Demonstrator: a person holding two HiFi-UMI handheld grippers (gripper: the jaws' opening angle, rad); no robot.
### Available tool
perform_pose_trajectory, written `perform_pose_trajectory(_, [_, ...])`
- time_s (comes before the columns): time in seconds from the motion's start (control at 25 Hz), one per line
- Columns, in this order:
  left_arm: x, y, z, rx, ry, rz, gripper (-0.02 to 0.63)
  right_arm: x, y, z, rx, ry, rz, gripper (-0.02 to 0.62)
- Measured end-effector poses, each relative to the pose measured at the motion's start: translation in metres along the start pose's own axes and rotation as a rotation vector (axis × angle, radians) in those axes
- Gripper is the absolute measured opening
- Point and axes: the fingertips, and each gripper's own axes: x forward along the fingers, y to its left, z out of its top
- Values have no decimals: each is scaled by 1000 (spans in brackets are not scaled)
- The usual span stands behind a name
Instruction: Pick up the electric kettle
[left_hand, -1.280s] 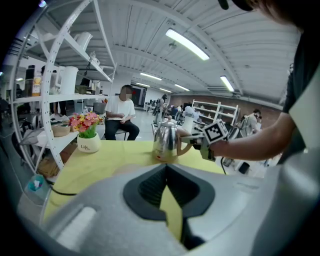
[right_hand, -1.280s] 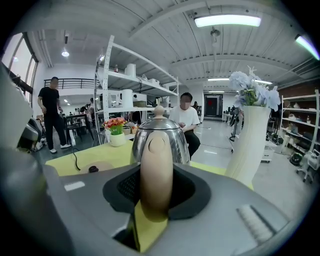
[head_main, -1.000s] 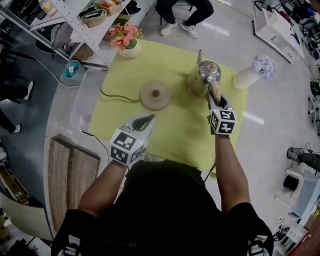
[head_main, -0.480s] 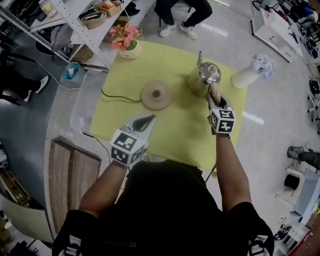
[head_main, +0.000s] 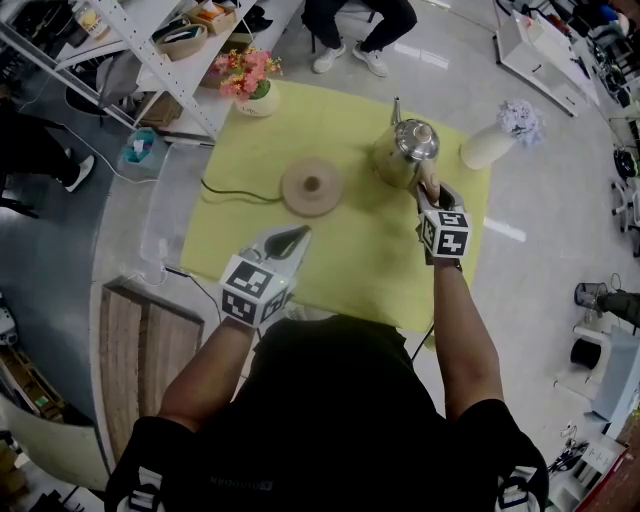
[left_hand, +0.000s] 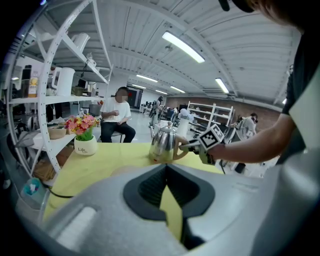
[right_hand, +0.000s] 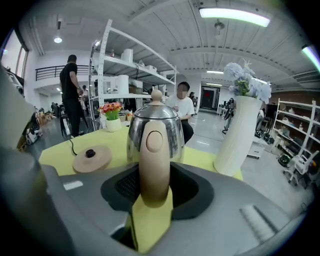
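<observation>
1. Change: the right gripper (head_main: 432, 194) has just been opening its fingers, w/ the kettle's tan handle (right_hand: 154, 160) between them. Fingers now stand released either side of the handle and aren't pressing on it.
2. Kettle (head_main: 405, 155) hasn't shifted vs. a sec ago: it sits upright on the yellow-covered table (head_main: 350, 265), far right part, spout away from the person, handle toward them. Not on its round base (head_main: 312, 187), which lies well apart to its left w/ the cord trailing off.
3. Meaning for the task (my read): no grip at present and no lift yet. It's either a re-seat on the handle or a let-go. A pick-up prob. needs the fingers to clamp the handle again, then raise.
4. Right arm: stretched fwd, forearm in a straight line to the kettle, gripper tipped somewhat downward, marker cube facing up.
5. Left gripper (head_main: 298, 238): fingers clenched tip to tip, nothing in them. Arm bent, held close to the body over the table's near part, aimed fwd and a bit down toward base/kettle; idle.
6. Nearby: white vase (head_main: 487, 150) just right of the kettle, so watch it on the lift. The flower pot (head_main: 256, 95) at the far-left corner is well apart.
</observation>
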Motion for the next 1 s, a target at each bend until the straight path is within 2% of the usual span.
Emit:
perform_pose_trajectory(0.28, [-9,2,0,11,-7,-18,2,-15,1,-2,-2,4,-49,158])
perform_pose_trajectory(0.64, [-27,1,-2,25,-27,-43,2,-52,11,-4,21,-22,-121,139])
perform_pose_trajectory(0.8, [-39,3,-3,32,-45,-49,2,-73,40,5,46,-70,-95,86])
perform_pose_trajectory(0.92, [-49,1,-3,41,-61,-56,2,-91,74,18,34,-119,-39,15])
perform_pose_trajectory(1.0, [-56,1,-3,46,-70,-64,2,-102,99,26,23,-141,3,5])
